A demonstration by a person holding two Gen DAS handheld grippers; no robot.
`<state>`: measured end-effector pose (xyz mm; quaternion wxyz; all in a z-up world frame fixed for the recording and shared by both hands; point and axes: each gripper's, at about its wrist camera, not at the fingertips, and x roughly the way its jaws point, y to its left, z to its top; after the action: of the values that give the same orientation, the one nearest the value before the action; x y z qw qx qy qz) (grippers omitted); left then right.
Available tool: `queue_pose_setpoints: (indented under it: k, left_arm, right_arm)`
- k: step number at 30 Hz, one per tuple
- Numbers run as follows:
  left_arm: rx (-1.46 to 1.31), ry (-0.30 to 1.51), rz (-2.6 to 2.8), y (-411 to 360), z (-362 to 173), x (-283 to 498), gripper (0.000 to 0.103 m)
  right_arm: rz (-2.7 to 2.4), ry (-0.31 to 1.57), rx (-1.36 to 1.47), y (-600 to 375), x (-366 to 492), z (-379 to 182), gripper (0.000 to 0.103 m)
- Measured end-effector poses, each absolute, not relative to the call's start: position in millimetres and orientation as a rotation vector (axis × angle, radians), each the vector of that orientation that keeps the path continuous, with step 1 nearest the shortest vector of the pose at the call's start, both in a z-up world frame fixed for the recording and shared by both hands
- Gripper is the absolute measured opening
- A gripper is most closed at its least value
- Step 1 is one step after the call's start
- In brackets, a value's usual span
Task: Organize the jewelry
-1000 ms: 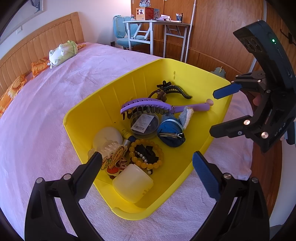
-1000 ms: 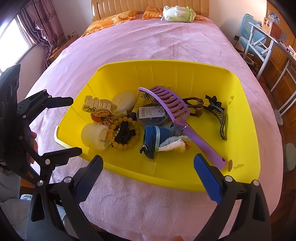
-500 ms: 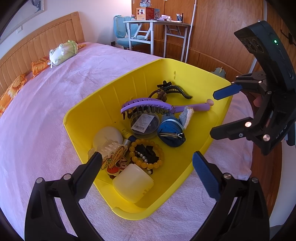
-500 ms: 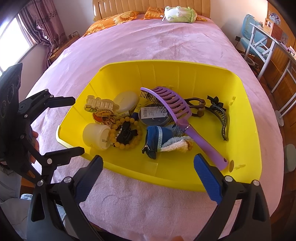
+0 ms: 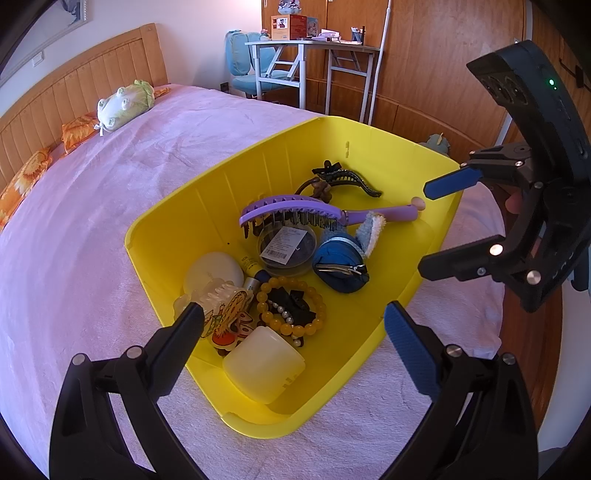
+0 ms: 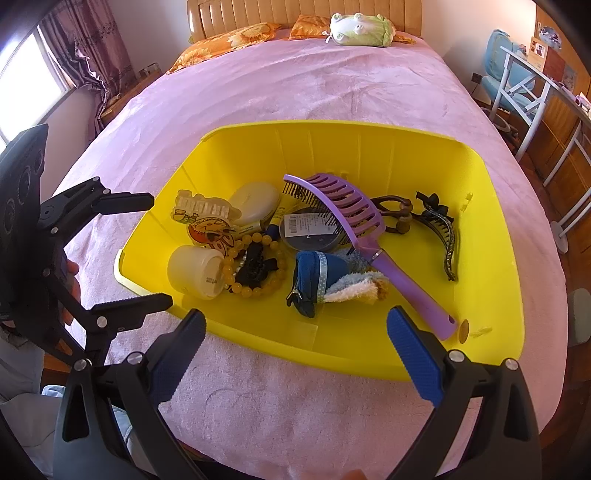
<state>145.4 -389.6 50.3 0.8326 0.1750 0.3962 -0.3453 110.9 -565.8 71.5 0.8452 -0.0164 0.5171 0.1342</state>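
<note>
A yellow bin (image 5: 207, 206) (image 6: 495, 258) sits on the pink bed. In it lie a yellow bead bracelet (image 5: 317, 323) (image 6: 255, 291) around a black pearl clip, a purple hairbrush (image 5: 295, 212) (image 6: 354, 218), a black claw clip (image 5: 351, 177) (image 6: 443, 229), a blue pouch (image 5: 340, 264) (image 6: 314, 277), a cream jar (image 5: 264, 363) (image 6: 195, 271), a round tin (image 5: 288, 245) and a cartoon clip (image 5: 229, 321). My left gripper (image 5: 291, 328) (image 6: 151, 247) is open and empty at the bin's near end. My right gripper (image 6: 295, 336) (image 5: 430, 229) is open and empty at the bin's side rim.
The pink bedspread (image 6: 332, 92) spreads around the bin. A plush toy (image 6: 358, 24) and orange pillows (image 6: 229, 40) lie by the headboard. A white desk (image 5: 314, 48) and a blue chair (image 5: 243, 55) stand beside wooden wardrobes.
Both grippers have shifted only slightly; the right one has drifted a little lower beside the bin. Nothing in the bin has moved.
</note>
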Motion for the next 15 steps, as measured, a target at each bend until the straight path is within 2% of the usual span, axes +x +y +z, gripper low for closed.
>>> queue_pose_setpoints:
  k: [15]
  left_arm:
    - [0.371,0.837,-0.734,-391.1,48.8,144.0,0.095]
  right_arm:
    - [0.292,1.089,-0.032,-566.3,110.8,71.4,0.099]
